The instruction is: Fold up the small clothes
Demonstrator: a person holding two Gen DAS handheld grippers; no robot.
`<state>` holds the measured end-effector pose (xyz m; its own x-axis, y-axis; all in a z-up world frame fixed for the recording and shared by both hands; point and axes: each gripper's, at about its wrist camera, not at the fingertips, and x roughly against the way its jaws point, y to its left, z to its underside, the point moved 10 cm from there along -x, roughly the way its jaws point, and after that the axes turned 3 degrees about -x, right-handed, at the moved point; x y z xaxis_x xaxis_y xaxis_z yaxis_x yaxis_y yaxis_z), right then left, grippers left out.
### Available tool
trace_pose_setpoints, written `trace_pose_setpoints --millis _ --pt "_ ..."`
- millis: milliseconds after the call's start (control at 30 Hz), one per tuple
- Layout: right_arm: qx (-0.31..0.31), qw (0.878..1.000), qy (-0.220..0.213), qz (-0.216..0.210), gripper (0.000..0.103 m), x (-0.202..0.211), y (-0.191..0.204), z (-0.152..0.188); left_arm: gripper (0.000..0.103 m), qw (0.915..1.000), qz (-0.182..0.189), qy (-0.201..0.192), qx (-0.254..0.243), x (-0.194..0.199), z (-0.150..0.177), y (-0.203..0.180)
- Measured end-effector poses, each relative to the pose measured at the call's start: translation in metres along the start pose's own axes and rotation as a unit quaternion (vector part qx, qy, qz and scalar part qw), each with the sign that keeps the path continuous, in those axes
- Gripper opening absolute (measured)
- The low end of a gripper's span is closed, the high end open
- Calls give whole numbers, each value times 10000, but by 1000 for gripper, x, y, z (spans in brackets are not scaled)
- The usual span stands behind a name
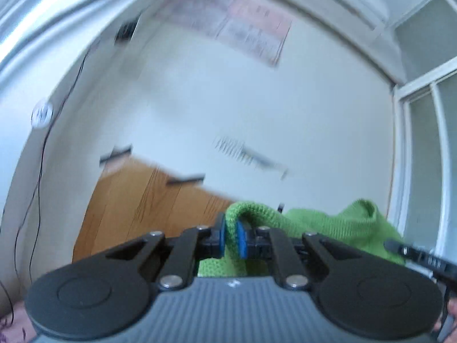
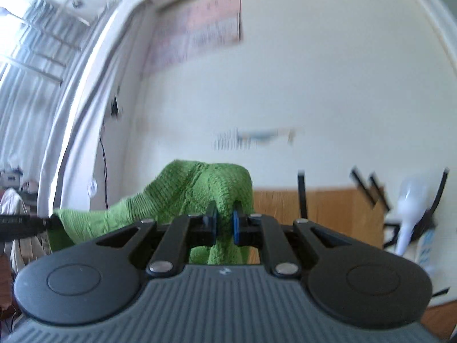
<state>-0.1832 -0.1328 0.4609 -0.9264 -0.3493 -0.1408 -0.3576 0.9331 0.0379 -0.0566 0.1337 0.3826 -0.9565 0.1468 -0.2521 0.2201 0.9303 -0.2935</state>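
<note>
A green knitted garment (image 1: 337,223) hangs in the air between both grippers, lifted off the surface. My left gripper (image 1: 231,235) is shut on one edge of it, the knit pinched between the blue pads. The other gripper's tip shows at the right edge of that view. In the right wrist view the green knitted garment (image 2: 197,191) drapes over and down between the fingers, and my right gripper (image 2: 224,225) is shut on its fabric. The left gripper's black tip (image 2: 25,224) holds the far corner at the left edge. Both views are blurred by motion.
A white wall with a pink poster (image 1: 237,23) fills both views. Wooden furniture (image 1: 142,205) with black brackets stands low against the wall. A window frame (image 1: 422,143) is at the right, curtains (image 2: 25,85) at the left. A white plastic bottle (image 2: 411,211) stands at right.
</note>
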Motion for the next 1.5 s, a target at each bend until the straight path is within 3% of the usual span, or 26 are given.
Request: trace_pose_setpoints --millis 100,200,300,433,500,567,600,633,667,767,900,933,1000,1033,1067,1100,1133,1167,1200,1267,1300,1333,1367,1400,1433,1500 --pt "113 9999 -62 80 13 17 2 -18 8 9999 -37 -79 -104 0 -10 -13" --pt "38 9998 153 108 13 13 -13 -7 8 9997 -86 220 -76 -8 8 -6" --pt "-142 9980 581 212 13 -10 -31 28 8 9974 -271 661 25 -26 47 16" --pt "-598 9863 1498 339 13 -75 -41 109 9 9843 -973 1475 57 -76 127 67" --pt "-929 9738 2050 315 20 -120 -53 179 11 9700 -1525 1880 -215 -104 182 97" --pt "-1088 9549 2754 205 30 -164 -61 255 16 9342 -2166 2698 -869 -130 261 134" --pt "-1046 9450 3071 408 30 -179 -73 292 14 9098 -2462 3190 -994 -133 298 155" --pt "-1059 9343 3329 706 30 -189 -91 323 9 8890 -2615 3676 -781 -130 333 174" --pt "-1236 9247 3490 892 30 -191 -110 344 10 8826 -2522 3954 -326 -122 360 188" --pt "-1845 9090 3574 1094 30 -179 -170 371 10 8789 -2552 4030 95 -99 386 212" --pt "-1644 8949 4019 1031 35 -143 -209 396 16 8828 -2596 3908 242 -81 381 230" --pt "-1607 8915 4118 994 40 -137 -213 402 21 8836 -2599 3889 204 -79 378 232" --pt "-1658 8858 4233 929 70 -122 -215 418 31 8848 -2629 3846 66 -79 374 230" --pt "-1751 8810 4287 971 71 -117 -218 429 35 8852 -2634 3834 6 -79 371 228" --pt "-1878 8717 4414 1005 66 -117 -222 442 37 8854 -2624 3837 -18 -80 369 228" --pt "-1974 8612 4579 984 32 -112 -221 458 37 8849 -2611 3858 -20 -81 367 227" --pt "-1911 8593 4639 997 21 -115 -221 468 37 8842 -2598 3882 -13 -83 367 225" --pt "-1581 8686 4571 1082 8 -122 -221 469 37 8839 -2595 3890 -8 -82 366 224" --pt "-1311 8734 4563 1084 8 -132 -222 465 37 8840 -2581 3897 -17 -83 366 223" --pt "-601 8964 4161 1402 7 -147 -240 440 37 8846 -2573 3889 -108 -84 363 222" --pt "20 9062 3836 1778 7 -157 -258 419 38 8841 -2575 3895 -159 -85 363 224" --pt "915 9062 3465 2243 8 -160 -273 397 39 8830 -2590 3910 -203 -84 363 225" --pt "1672 8953 3237 2563 6 -167 -285 384 40 8817 -2594 3934 -222 -83 363 226" --pt "2278 8751 3057 2982 5 -170 -296 374 41 8805 -2591 3963 -231 -82 364 228" --pt "2632 8611 3019 3131 8 -175 -304 371 42 8791 -2589 3996 -238 -81 365 230" --pt "2516 8575 3321 3017 9 -186 -322 378 44 8763 -2592 4054 -237 -78 367 232"
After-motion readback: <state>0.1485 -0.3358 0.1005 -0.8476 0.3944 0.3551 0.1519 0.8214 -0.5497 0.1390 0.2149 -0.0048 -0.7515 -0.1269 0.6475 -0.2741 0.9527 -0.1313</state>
